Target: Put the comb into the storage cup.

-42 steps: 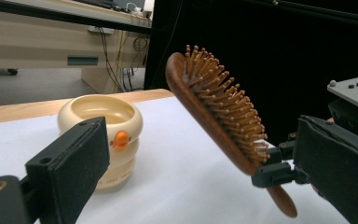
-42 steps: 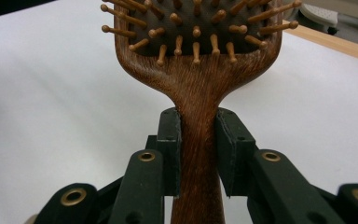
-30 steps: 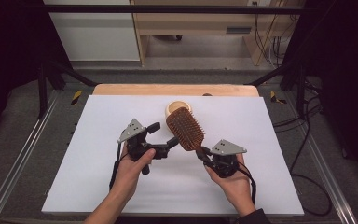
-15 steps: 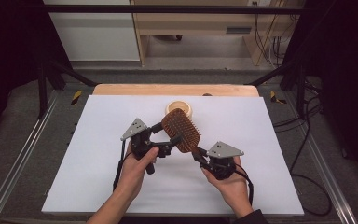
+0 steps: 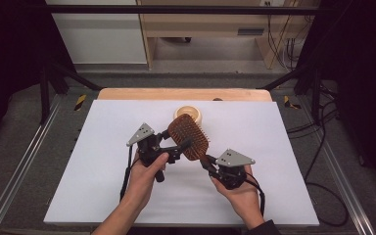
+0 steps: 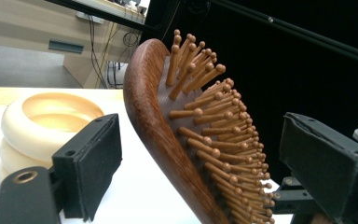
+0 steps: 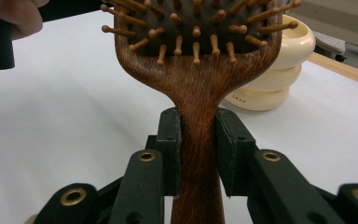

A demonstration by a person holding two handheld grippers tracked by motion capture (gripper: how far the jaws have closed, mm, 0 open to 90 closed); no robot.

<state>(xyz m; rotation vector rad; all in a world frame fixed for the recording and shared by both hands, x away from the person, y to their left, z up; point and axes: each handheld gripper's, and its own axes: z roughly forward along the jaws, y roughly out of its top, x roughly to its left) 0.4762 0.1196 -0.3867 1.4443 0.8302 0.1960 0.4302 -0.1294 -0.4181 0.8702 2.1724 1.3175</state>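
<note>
Fingers of the right gripper (image 7: 198,154) pinch the wooden hairbrush (image 5: 188,137) handle aloft, while the left gripper (image 6: 223,163), jaws just closing, straddles its head ungripped; handover unfinished.

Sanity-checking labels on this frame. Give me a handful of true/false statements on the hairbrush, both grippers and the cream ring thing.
1. The right gripper clamps the wooden hairbrush by its handle. True.
2. The left gripper already presses both pads on the brush head. False: its jaws have just been closing with the head between them, but gaps remain on both sides.
3. The hairbrush lies flat on the white table. False: it is held up off the surface.
4. A cream ring-shaped object sits beyond the brush. True.
5. The brush has no bristles. False: wooden pins cover its face.
</note>
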